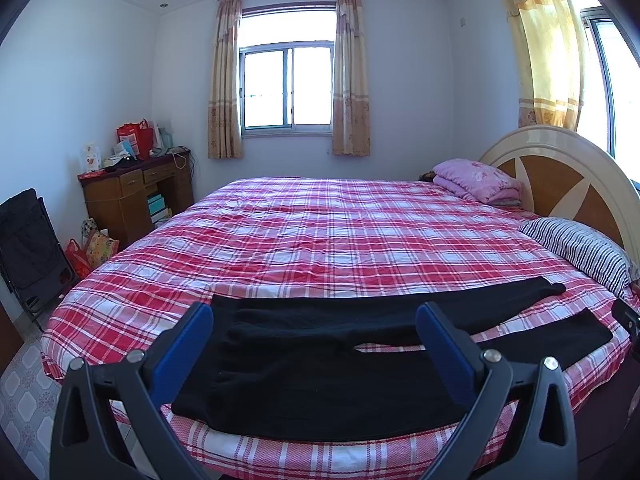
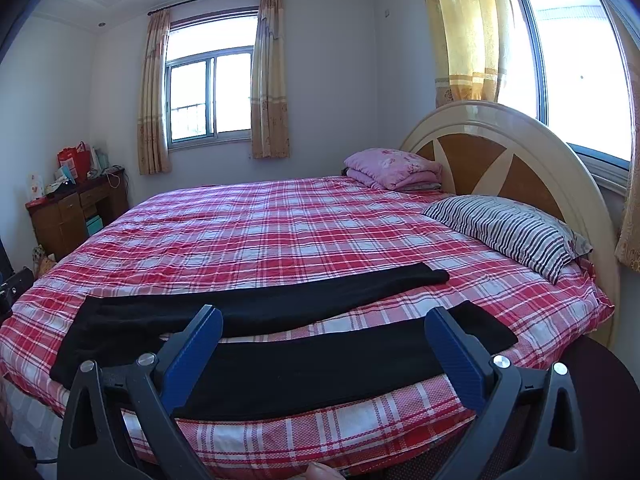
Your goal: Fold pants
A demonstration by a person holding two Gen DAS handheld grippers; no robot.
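Black pants lie flat along the near edge of a bed with a red plaid cover. The waist is at the left and the two legs spread apart toward the right. In the right wrist view the same pants show both legs, the far one ending near the striped pillow. My left gripper hovers open above the waist end, its blue fingers wide apart and empty. My right gripper hangs open over the near leg, holding nothing.
A striped pillow and a folded pink quilt lie by the round headboard. A wooden desk with clutter stands at the far left wall, with bags and a black rack beside it. Tiled floor shows at the lower left.
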